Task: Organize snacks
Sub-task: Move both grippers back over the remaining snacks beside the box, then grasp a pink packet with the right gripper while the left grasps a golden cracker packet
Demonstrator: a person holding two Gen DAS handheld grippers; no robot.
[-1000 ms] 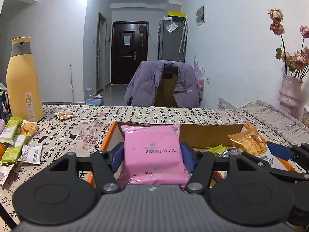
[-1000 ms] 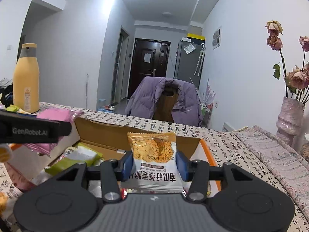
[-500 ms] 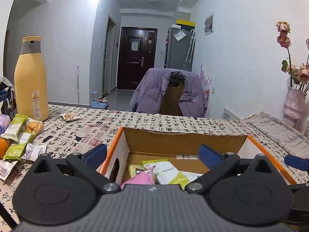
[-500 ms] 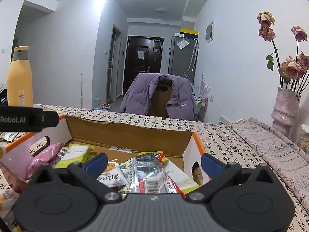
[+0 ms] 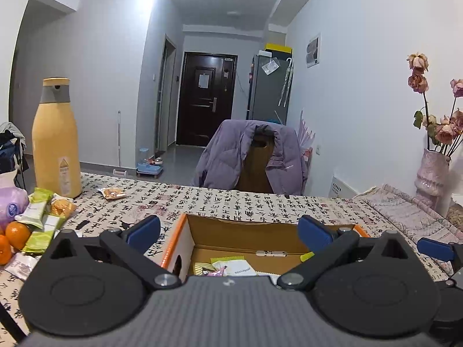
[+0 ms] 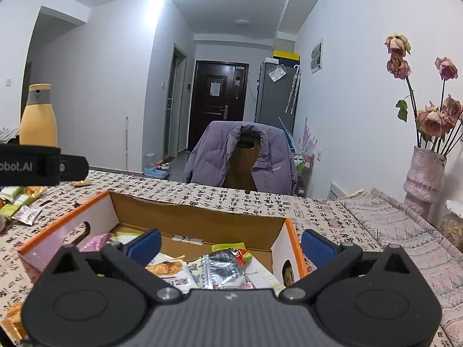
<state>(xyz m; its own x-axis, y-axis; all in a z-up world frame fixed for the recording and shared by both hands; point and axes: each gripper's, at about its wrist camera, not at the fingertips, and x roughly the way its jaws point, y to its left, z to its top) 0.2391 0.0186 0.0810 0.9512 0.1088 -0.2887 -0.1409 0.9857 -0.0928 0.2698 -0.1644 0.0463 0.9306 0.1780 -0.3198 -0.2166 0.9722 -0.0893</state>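
Left gripper (image 5: 230, 228) and right gripper (image 6: 230, 243), both spread and empty, above a rectangular corrugated cardboard box (image 6: 199, 219) holding glossy crinkled snack packets (image 6: 220, 266).

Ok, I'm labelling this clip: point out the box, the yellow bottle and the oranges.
box (image 6: 202, 217), right wrist view, inner back wall.
yellow bottle (image 5: 56, 150), left wrist view, middle of its body.
oranges (image 5: 17, 234), left wrist view, the upper orange's skin.

A table under a cream cloth printed with black calligraphy (image 5: 260, 202) carries an orange-rimmed cardboard box (image 5: 185, 240) ahead of the tongs, a tall yellow bottle (image 5: 56, 141) far left, loose snack packets (image 5: 43, 217) (oranges (image 5: 17, 234) alongside).
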